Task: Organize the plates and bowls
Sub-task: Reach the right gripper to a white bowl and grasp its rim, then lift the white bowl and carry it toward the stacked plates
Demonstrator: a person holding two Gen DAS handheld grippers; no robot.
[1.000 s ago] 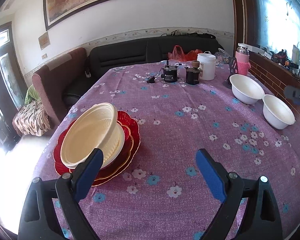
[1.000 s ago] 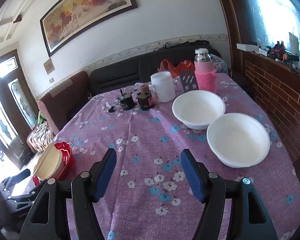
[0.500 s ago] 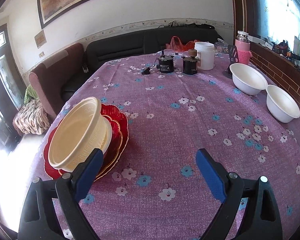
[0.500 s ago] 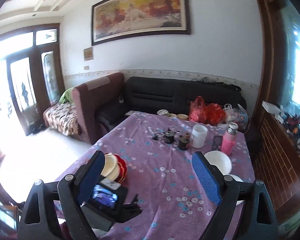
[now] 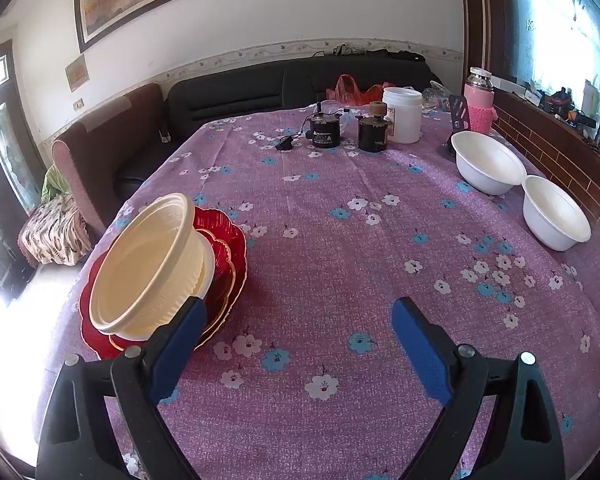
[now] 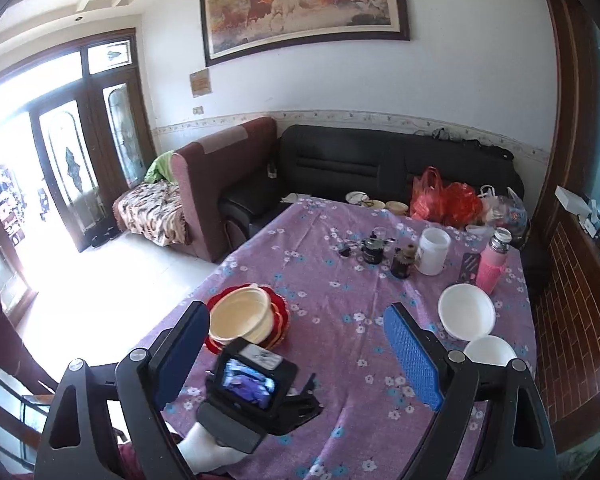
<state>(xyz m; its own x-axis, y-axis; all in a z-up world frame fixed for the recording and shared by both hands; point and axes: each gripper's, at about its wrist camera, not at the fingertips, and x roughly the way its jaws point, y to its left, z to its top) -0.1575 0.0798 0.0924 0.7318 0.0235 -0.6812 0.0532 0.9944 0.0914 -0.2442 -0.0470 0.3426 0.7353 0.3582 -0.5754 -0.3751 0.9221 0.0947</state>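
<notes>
At nine o'clock on the purple flowered tablecloth, cream ribbed plastic bowls sit tilted and nested on scalloped red plates. The left gripper at six o'clock has jaws apart, empty. At two o'clock two white round bowls stand touching; the right gripper hangs above, jaws wide, empty.

White wall with framed horse painting at upper centre. Black sofa below, maroon armchair left of it. Glass doors glaring at left; brick ledge at right.
</notes>
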